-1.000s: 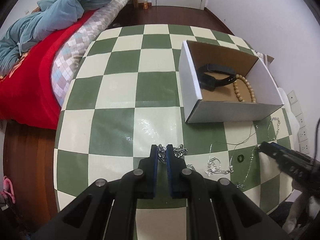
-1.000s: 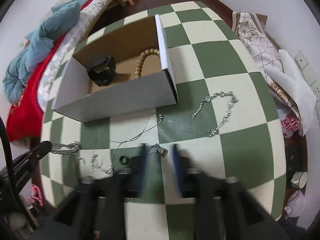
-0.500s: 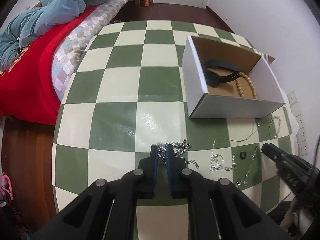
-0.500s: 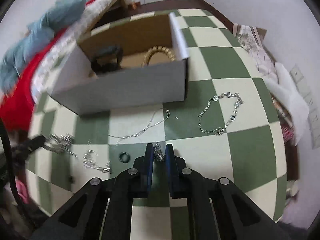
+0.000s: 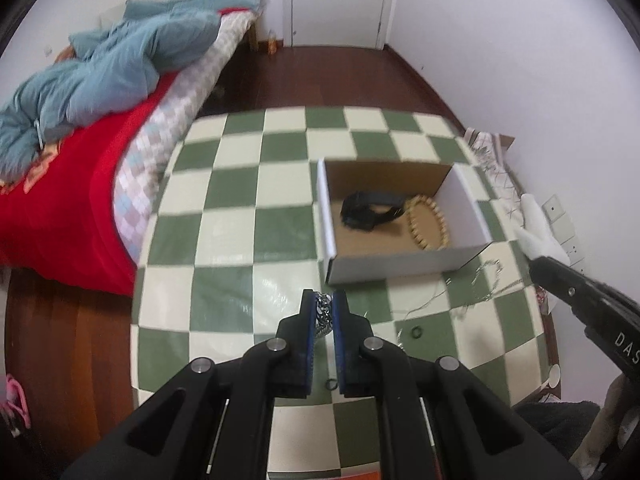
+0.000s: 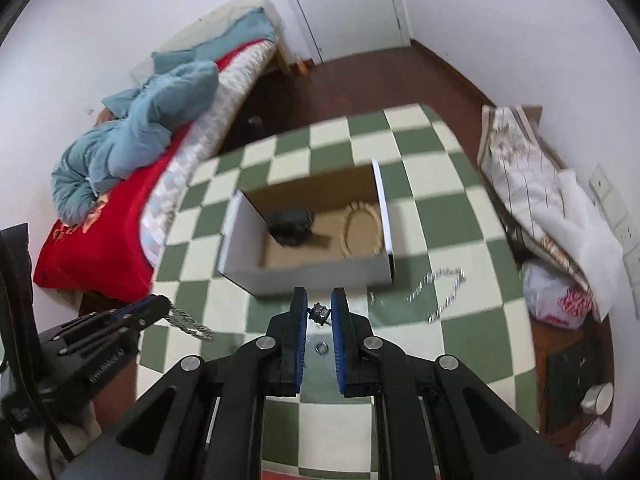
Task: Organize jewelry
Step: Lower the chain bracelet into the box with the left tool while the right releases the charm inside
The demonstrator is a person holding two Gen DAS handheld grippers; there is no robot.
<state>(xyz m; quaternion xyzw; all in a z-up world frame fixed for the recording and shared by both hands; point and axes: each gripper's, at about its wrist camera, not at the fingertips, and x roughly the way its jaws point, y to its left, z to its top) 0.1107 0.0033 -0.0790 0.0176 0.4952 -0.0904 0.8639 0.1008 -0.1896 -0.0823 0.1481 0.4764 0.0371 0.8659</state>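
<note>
My left gripper (image 5: 324, 303) is shut on a heavy silver chain (image 5: 323, 314) and holds it above the checkered table, just in front of the open cardboard box (image 5: 400, 266). The chain hangs from it in the right wrist view (image 6: 188, 322). My right gripper (image 6: 319, 310) is shut on a small silver pendant piece (image 6: 319, 312), also lifted near the box front (image 6: 320, 276). The box holds a black band (image 5: 366, 212) and a wooden bead bracelet (image 5: 426, 224). A silver chain bracelet (image 6: 438, 294) lies on the table right of the box.
A thin necklace (image 5: 424, 304) and small rings (image 5: 417, 332) lie on the green-and-cream table (image 5: 240, 240). A bed with red cover (image 5: 60, 200) stands left. Cloth and bags (image 6: 540, 200) sit at the right by the wall.
Both grippers have lifted off the table with their jewelry and risen, so the views pulled back. The right gripper closed on the pendant piece during this time.
</note>
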